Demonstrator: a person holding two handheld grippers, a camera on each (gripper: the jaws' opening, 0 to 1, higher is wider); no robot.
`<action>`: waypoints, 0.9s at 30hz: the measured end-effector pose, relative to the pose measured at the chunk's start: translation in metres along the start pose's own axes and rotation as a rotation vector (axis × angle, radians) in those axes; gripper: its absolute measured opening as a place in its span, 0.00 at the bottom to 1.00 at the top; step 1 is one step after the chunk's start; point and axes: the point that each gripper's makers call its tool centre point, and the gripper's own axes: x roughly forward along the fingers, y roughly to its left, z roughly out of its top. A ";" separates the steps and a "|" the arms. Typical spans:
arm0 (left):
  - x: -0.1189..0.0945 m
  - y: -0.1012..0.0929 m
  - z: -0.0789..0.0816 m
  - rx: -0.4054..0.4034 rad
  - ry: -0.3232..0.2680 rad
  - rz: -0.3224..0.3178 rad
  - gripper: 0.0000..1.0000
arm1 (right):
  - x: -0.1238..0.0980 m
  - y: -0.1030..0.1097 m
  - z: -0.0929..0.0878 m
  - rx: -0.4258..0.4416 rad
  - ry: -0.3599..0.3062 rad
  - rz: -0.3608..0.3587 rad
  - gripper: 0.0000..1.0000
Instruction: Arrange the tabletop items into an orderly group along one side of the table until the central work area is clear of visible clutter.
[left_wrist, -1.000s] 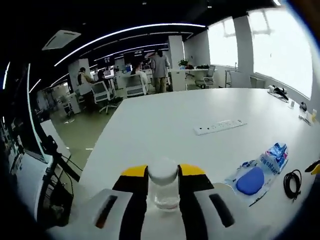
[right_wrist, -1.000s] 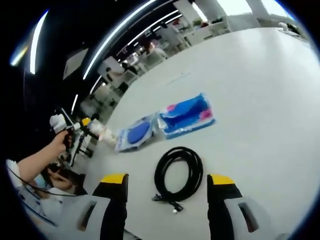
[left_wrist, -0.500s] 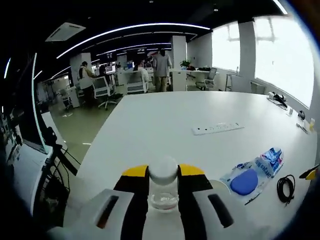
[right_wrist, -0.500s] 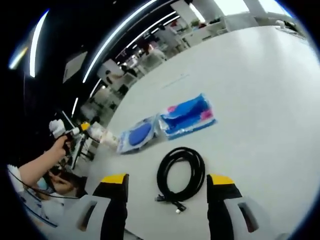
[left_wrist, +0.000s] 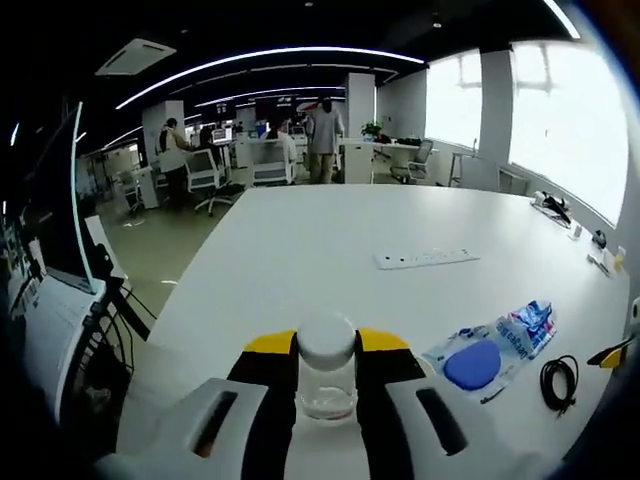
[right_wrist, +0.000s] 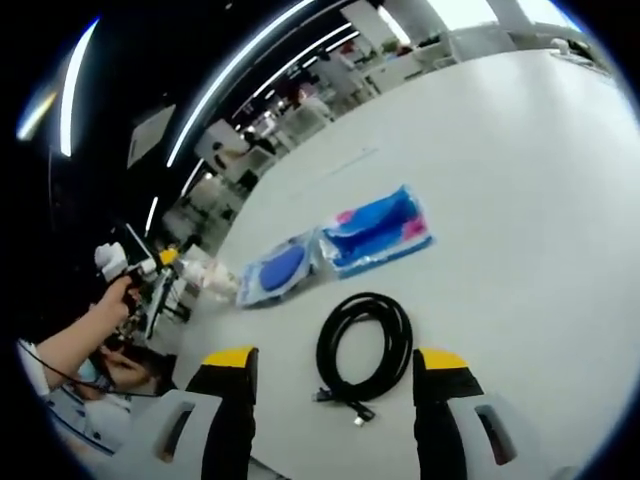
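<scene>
Left jaws clamp a clear jar (left_wrist: 327, 375); right jaws stand apart above a black cable (right_wrist: 364, 345).

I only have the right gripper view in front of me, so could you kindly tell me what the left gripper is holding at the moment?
Observer: The left gripper is shut on a small clear jar with a white lid.
Operator: Thank you. Is there anything farther up the table?
Observer: Yes, a white power strip lies flat beyond the blue packets.
Operator: And past the table's far end?
Observer: People stand and sit at desks there.
</scene>
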 end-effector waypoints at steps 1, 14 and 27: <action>0.000 -0.001 -0.002 0.006 0.005 0.001 0.19 | 0.000 0.000 0.000 0.003 0.000 0.001 0.63; -0.001 -0.002 -0.007 0.010 0.020 0.013 0.19 | 0.001 0.001 -0.005 -0.044 0.017 -0.003 0.64; -0.016 -0.003 -0.013 0.004 0.005 -0.005 0.43 | 0.002 0.010 -0.001 -0.137 0.021 0.003 0.65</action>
